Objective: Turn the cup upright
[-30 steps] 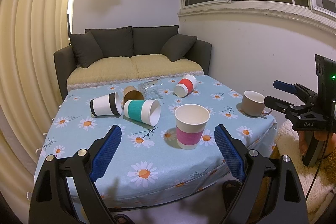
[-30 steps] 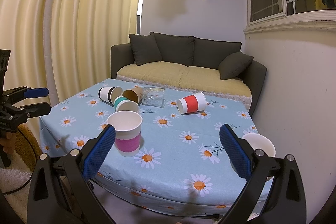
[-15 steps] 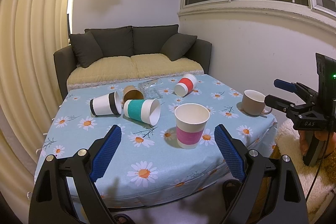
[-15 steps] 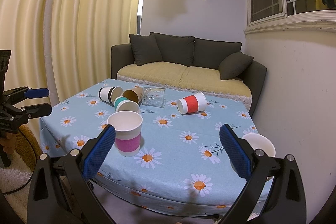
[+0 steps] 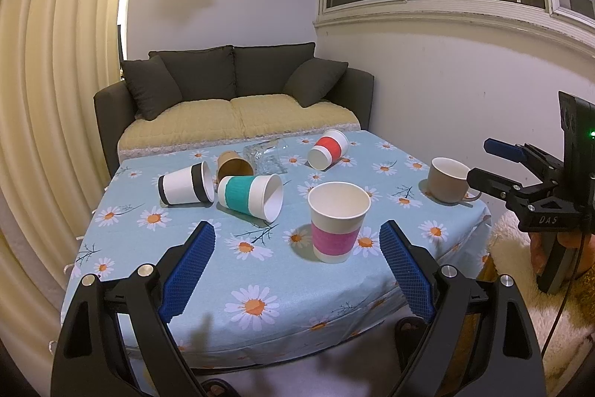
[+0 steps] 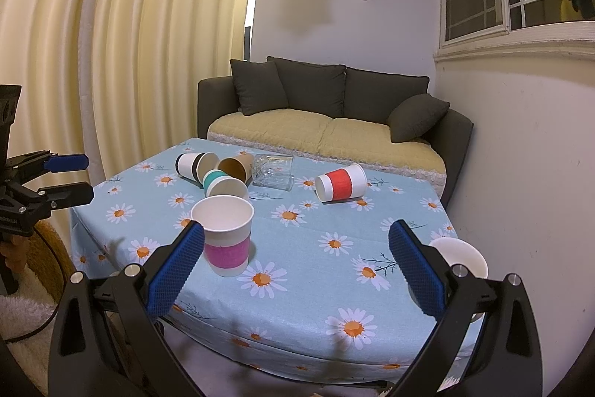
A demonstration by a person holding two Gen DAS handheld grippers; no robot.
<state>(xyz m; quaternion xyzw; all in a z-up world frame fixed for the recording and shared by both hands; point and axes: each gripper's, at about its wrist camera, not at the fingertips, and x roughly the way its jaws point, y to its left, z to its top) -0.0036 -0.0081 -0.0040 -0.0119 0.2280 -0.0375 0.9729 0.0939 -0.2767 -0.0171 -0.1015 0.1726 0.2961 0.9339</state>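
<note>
Teal-banded white paper cup (image 5: 250,197) is probably your best next pick: it's lying on its side on the daisy-print desk (image 5: 260,307), just past the upright pink-banded paper cup (image 5: 337,223). Its long axis runs left to right with a slight slant, mouth facing right and toward you, base pointing left and touching the black-banded white cup (image 5: 186,183) that's also tipped over.

Your left hand-held gripper (image 5: 295,266) looks nearer to it, with the cup ahead and slightly left of centre. From the right hand-held gripper (image 6: 295,270), the pink cup sits in front of it and partly blocks the path.

Both hand-held grippers are spread wide and holding nothing, hanging off the near edge of the desk.

I'd go in with the left one, coming across the cup's sides rather than end-on.
</note>
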